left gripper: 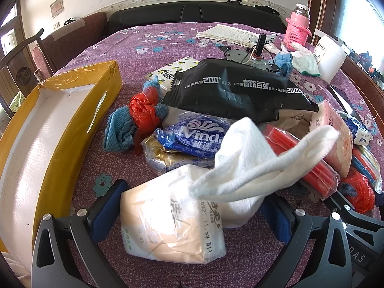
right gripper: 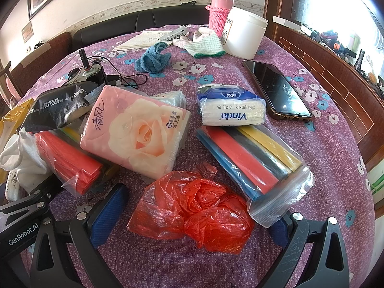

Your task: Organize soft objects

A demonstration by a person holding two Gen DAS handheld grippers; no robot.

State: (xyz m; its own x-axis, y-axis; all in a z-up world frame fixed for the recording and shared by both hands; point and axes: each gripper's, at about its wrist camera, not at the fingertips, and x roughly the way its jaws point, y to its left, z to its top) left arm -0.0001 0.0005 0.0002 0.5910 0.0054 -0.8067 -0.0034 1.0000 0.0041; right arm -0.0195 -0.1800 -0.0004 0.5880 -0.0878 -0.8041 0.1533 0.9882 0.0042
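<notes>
**On the purple cloth: both tools spread wide over the soft pile**

Between your left gripper's (left gripper: 192, 211) blue pads a pale tissue pack (left gripper: 168, 223) is lying on the purple flowered tablecloth (left gripper: 168, 40), and the fingers are standing wide apart with a gap showing on the left side, so you are not pinching it. A white cloth (left gripper: 249, 158) is draping over the pack's far corner, one strip of it reaching out to the right. Just beyond, a blue Vinda packet (left gripper: 194, 136) is resting on a gold-and-silver wrapper (left gripper: 158, 153), and a blue rag tied up with red plastic (left gripper: 139, 120) is sitting to their left. A large black pouch (left gripper: 237, 88) is lying across the back of the heap. Along the left edge, a yellow box (left gripper: 72, 110) with a white inside is lying open.

Your right gripper (right gripper: 199, 208) is also standing wide, and a crumpled red plastic bag (right gripper: 194, 206) is lying between its fingers, touching neither pad that you can see. Beyond it, a pink rose-printed tissue pack (right gripper: 136, 129) is leaning on a bag of red sheets (right gripper: 69, 165). To the right, a clear zip bag of coloured strips (right gripper: 252, 165) is lying flat, with a white Vinda tissue pack (right gripper: 232, 110) resting against its far end. A dark phone (right gripper: 278, 91) is lying near the table's right edge
</notes>
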